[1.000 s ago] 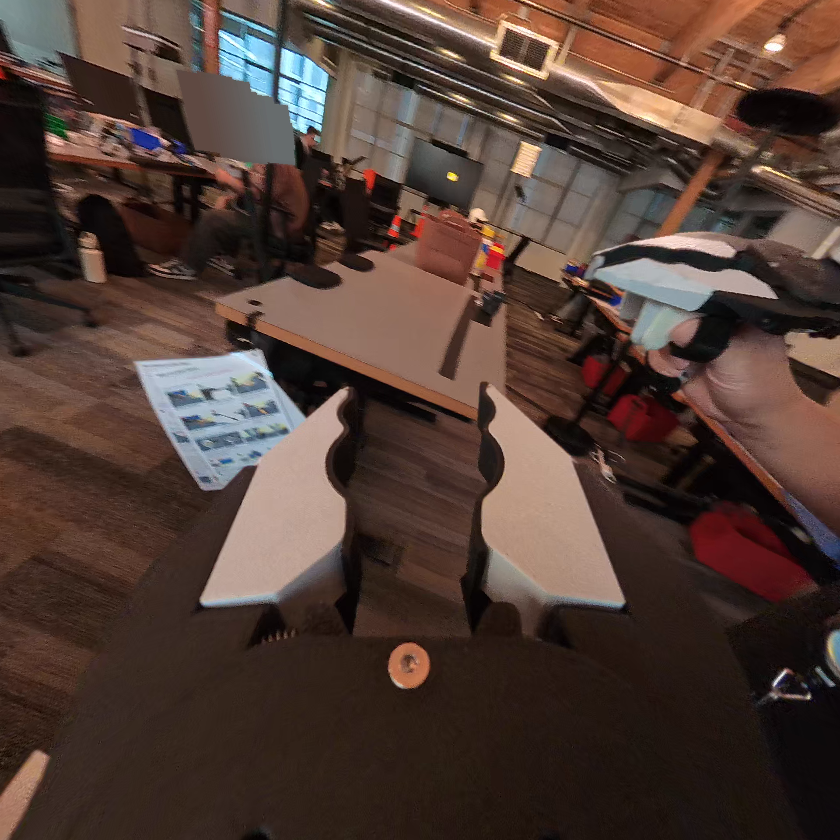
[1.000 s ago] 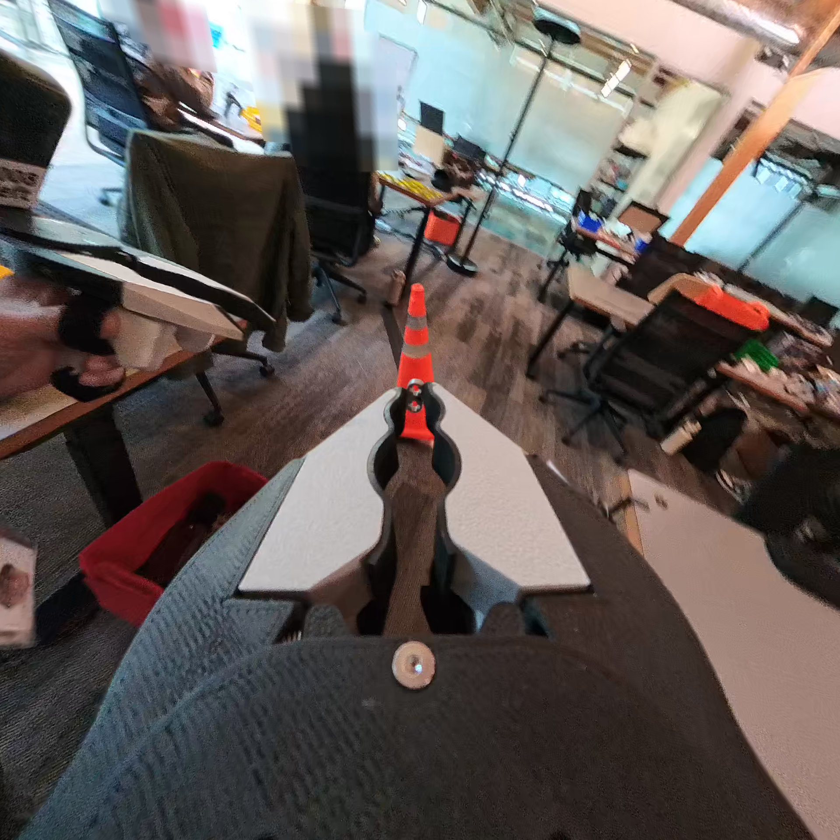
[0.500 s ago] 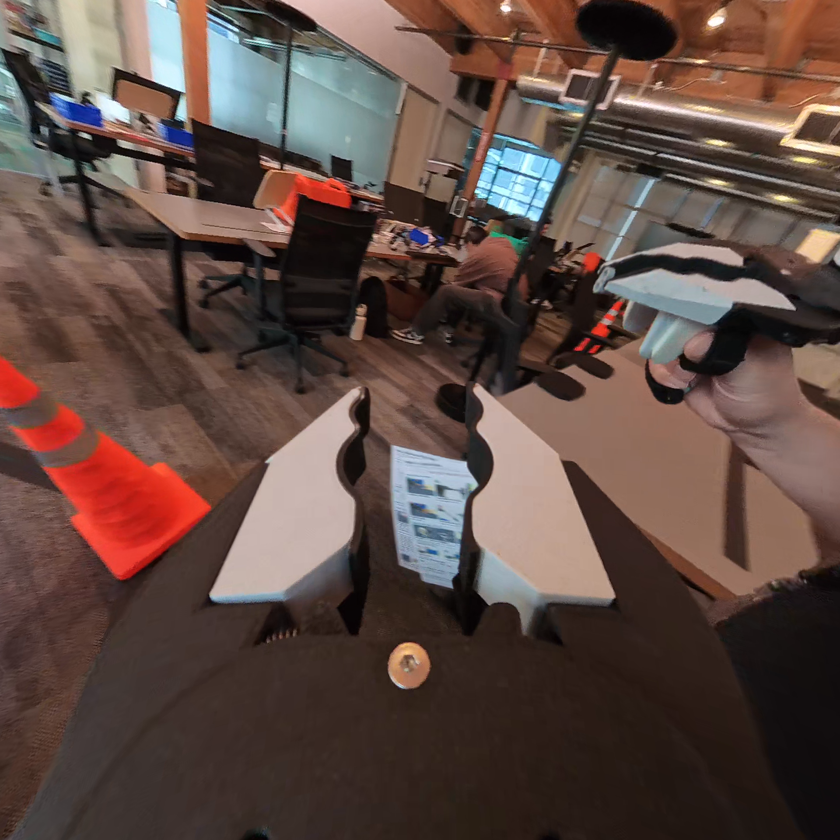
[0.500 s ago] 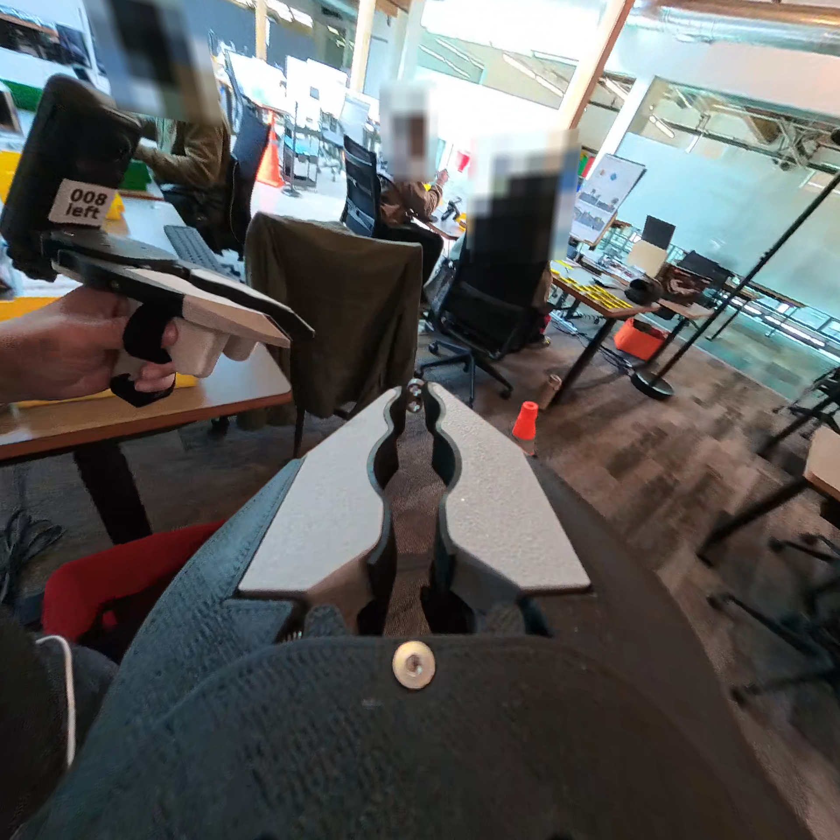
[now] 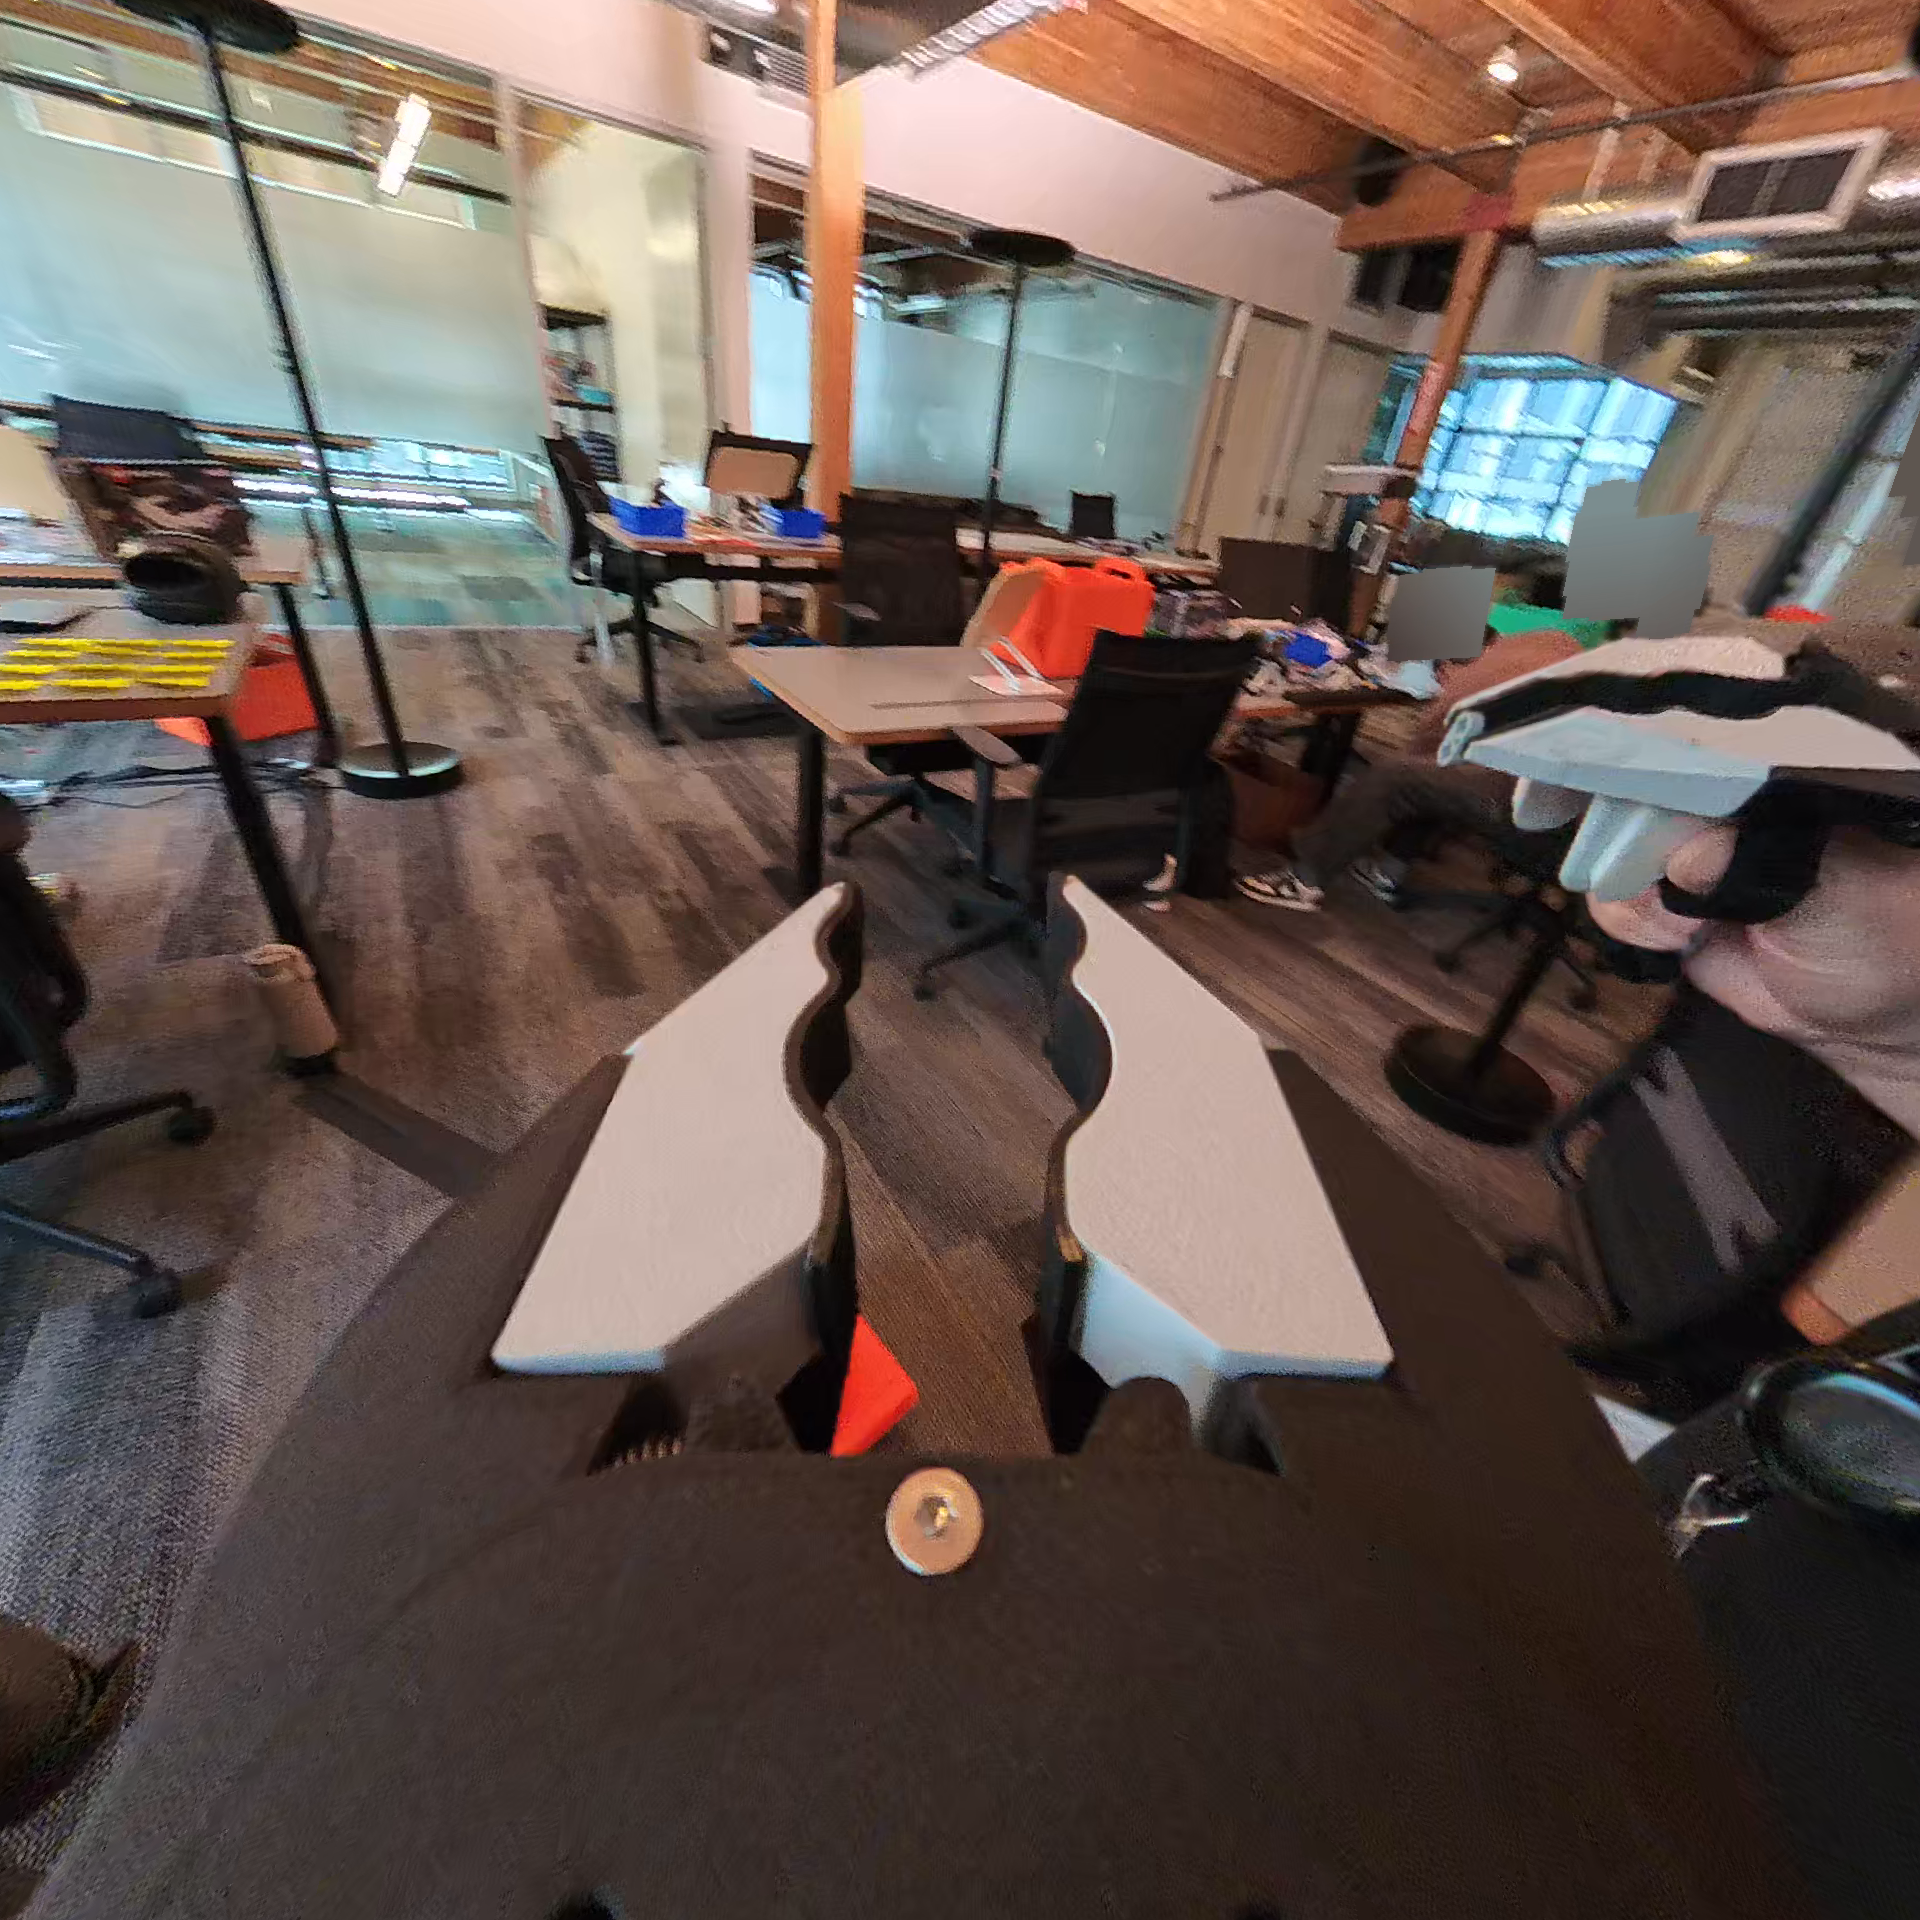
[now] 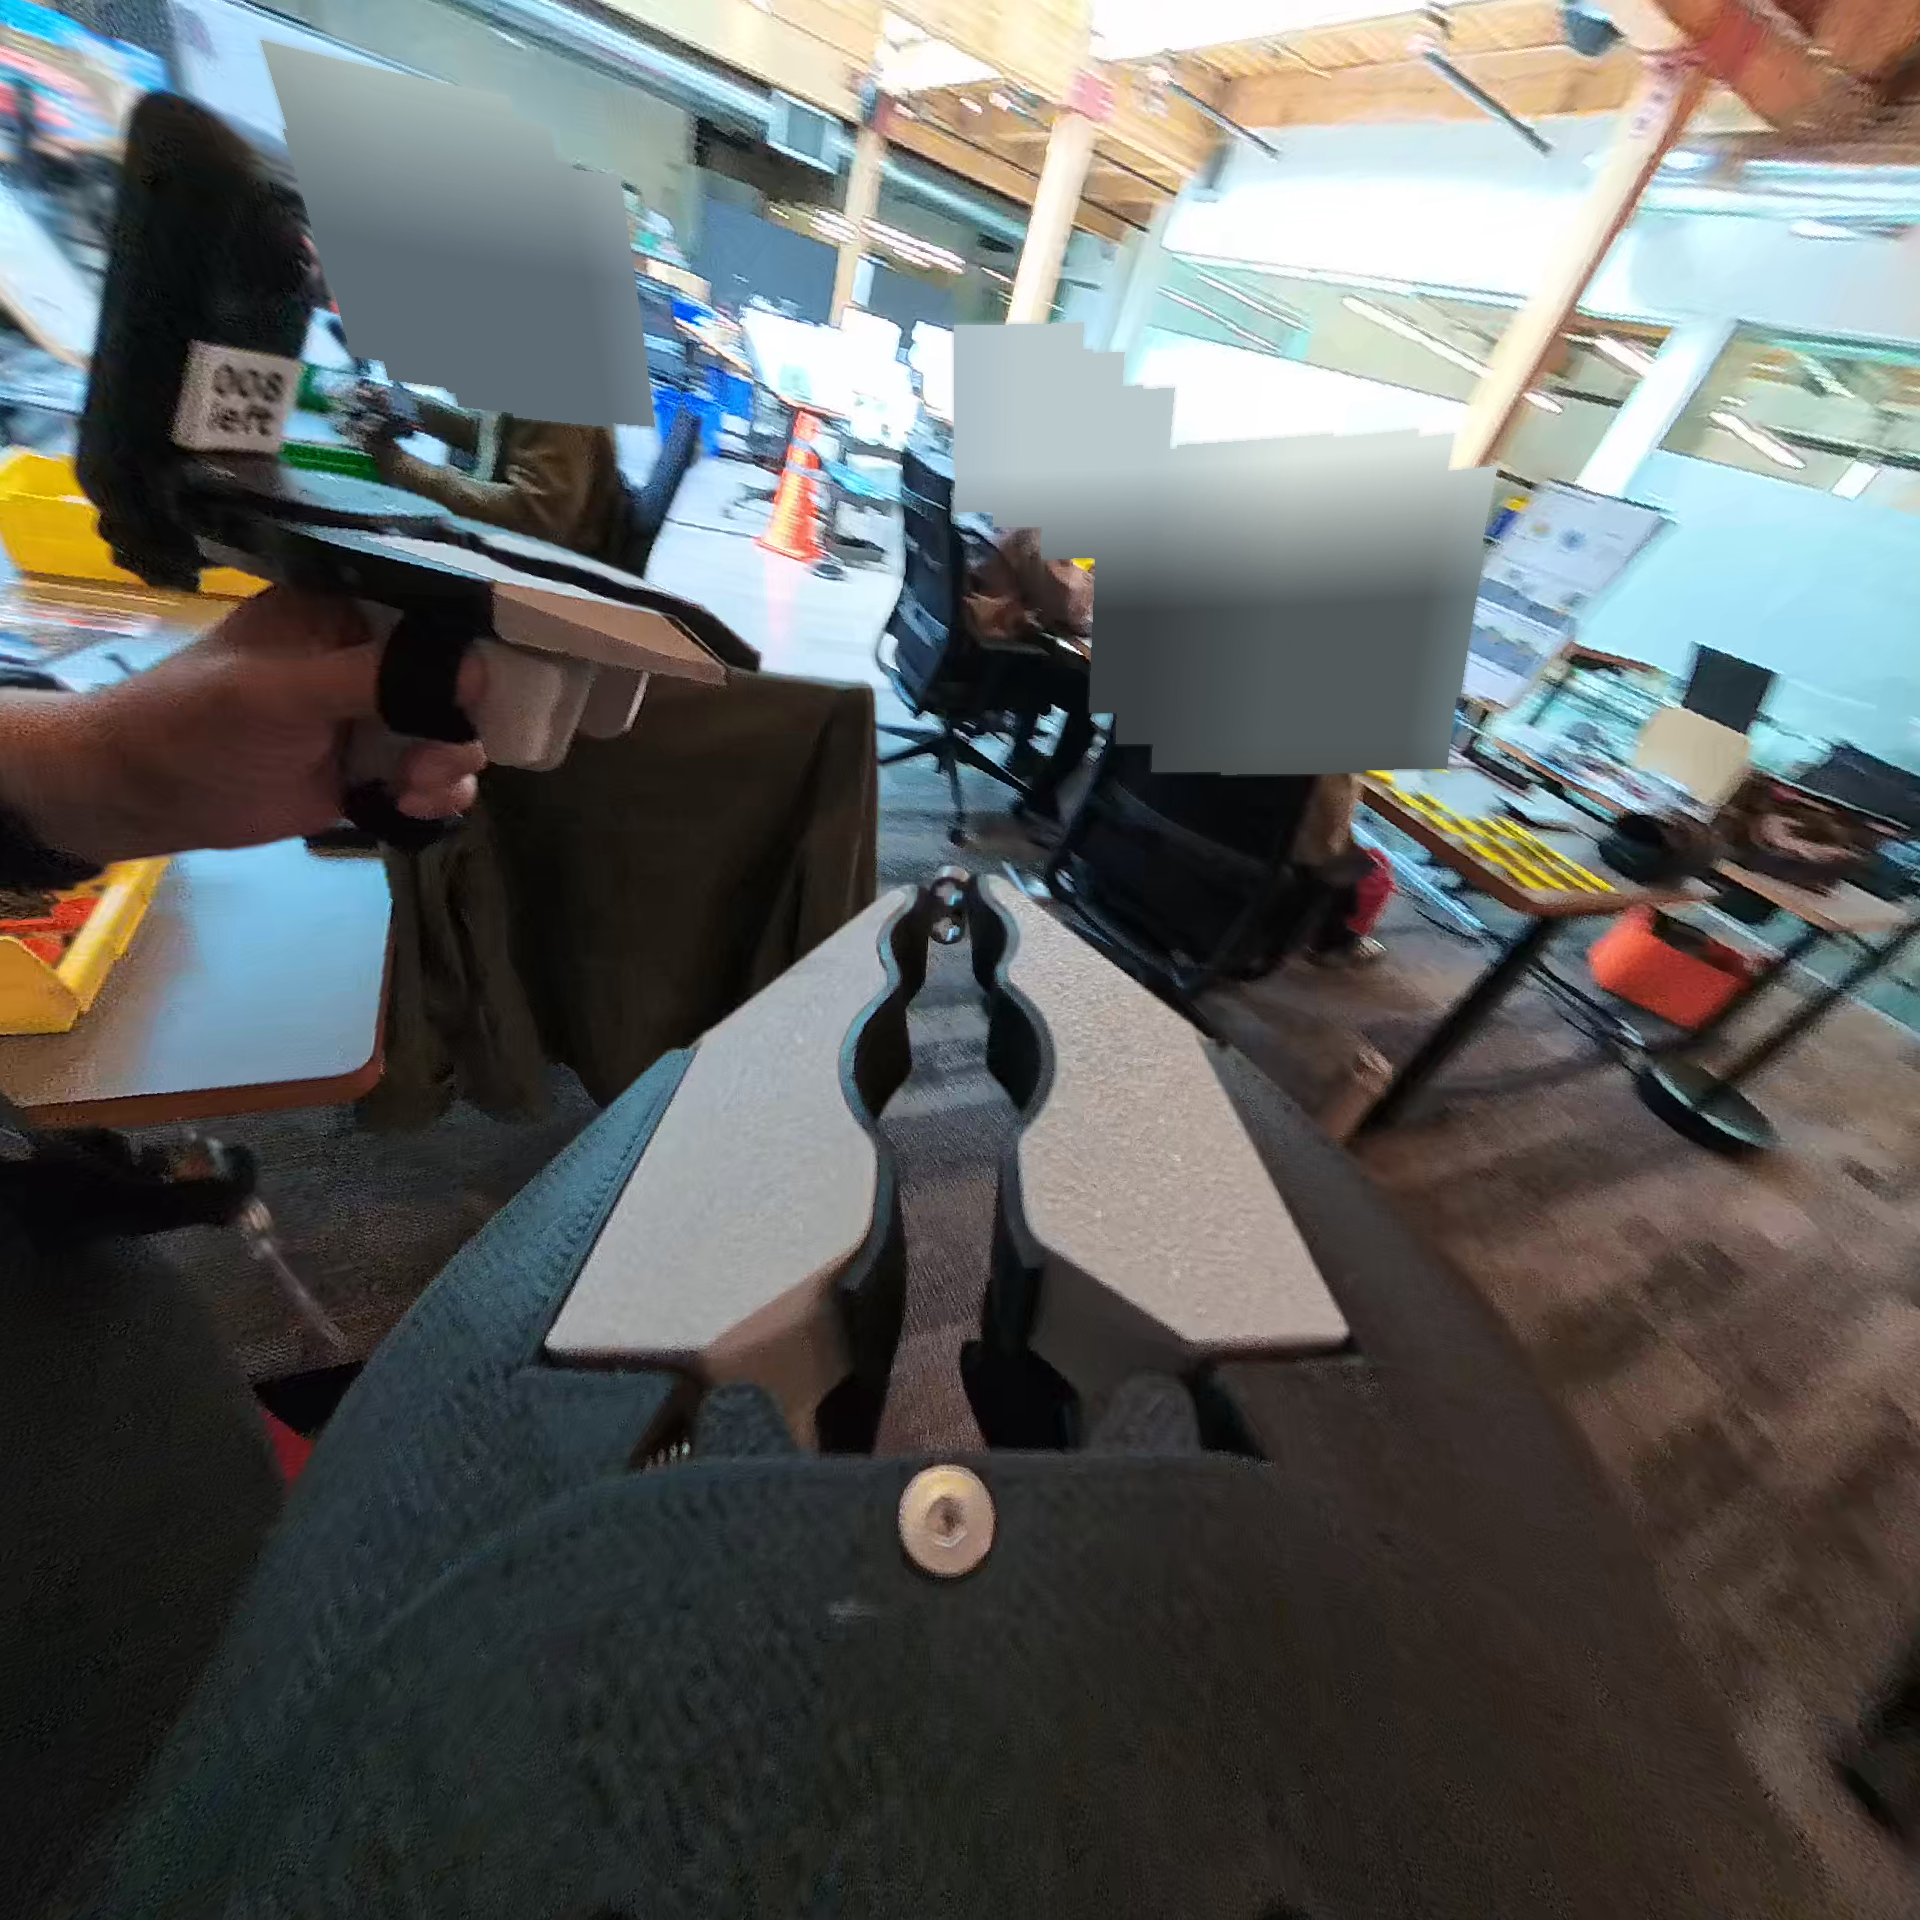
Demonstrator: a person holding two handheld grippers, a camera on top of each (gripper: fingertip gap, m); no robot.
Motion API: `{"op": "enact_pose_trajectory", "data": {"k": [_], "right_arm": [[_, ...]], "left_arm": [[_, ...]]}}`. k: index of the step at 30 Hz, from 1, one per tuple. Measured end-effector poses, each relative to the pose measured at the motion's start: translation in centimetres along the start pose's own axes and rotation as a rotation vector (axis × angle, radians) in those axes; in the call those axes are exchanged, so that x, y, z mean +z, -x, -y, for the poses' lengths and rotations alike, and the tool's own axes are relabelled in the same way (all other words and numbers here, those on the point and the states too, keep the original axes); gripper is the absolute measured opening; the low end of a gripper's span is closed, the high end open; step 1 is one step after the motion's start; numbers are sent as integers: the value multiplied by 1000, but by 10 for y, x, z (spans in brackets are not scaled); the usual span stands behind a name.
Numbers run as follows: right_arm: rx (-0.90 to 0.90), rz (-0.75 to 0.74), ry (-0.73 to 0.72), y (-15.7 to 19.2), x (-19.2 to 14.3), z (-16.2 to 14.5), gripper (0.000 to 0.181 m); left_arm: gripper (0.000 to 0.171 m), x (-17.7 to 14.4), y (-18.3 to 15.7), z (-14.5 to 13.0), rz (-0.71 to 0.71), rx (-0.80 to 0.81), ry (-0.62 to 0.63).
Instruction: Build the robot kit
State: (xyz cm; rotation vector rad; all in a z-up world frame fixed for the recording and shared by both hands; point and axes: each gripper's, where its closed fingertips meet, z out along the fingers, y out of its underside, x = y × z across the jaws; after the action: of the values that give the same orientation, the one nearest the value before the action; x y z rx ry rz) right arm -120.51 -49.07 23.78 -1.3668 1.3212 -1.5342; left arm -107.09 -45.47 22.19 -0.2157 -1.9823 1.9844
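Observation:
My left gripper [image 5: 956,891] is open and empty, held in the air above a wood-look floor. A bit of an orange cone [image 5: 871,1392] shows low between its fingers. My right gripper [image 6: 950,894] has its tips nearly together, with a small metal piece [image 6: 945,914] pinched between them. Each gripper is held in a person's hand and shows in the other's view: the right one [image 5: 1465,727] at the right edge, the left one [image 6: 717,660] at the upper left.
An open office: desks [image 5: 914,686], black chairs [image 5: 1132,769], floor lamp poles [image 5: 312,436], an orange case [image 5: 1081,613]. In the right wrist view, a cloth-draped chair [image 6: 675,883], a table [image 6: 229,997] with yellow bins, a far cone [image 6: 795,488] and seated people.
Both views have swung round the room. The paper sheet and the long table have left the left view and the cone now lies under the gripper. The left stayed open, the right shut.

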Motion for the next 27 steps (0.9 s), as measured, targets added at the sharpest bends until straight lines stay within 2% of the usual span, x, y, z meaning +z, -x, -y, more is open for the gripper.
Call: {"op": "enact_pose_trajectory", "data": {"k": [4,6,8,11,15,18,20,22,24,27], "right_arm": [[-4,207,-104,-67,98,11,8],[2,321,-126,-94,149,22,8],[-17,423,-189,-116,201,33,8],[-27,535,-196,-132,285,39,8],[-78,634,-256,-130,395,44,7],[-107,661,-319,-120,478,42,8],[-92,671,-339,-114,532,43,8],[-50,715,-308,-108,583,42,8],[-22,766,-312,-103,626,42,7],[-40,825,-257,-95,694,36,8]], "left_arm": [[27,41,85,23,174,-13,-101],[30,53,127,37,280,-40,-115],[30,56,160,56,354,3,-156],[32,44,222,63,560,50,-138],[33,25,298,67,728,26,-147],[33,11,367,74,795,97,-110],[29,-1,419,89,832,161,-119],[30,-11,475,105,869,144,-108],[31,-15,520,126,856,166,-124],[29,-30,586,144,931,236,-118]]}}
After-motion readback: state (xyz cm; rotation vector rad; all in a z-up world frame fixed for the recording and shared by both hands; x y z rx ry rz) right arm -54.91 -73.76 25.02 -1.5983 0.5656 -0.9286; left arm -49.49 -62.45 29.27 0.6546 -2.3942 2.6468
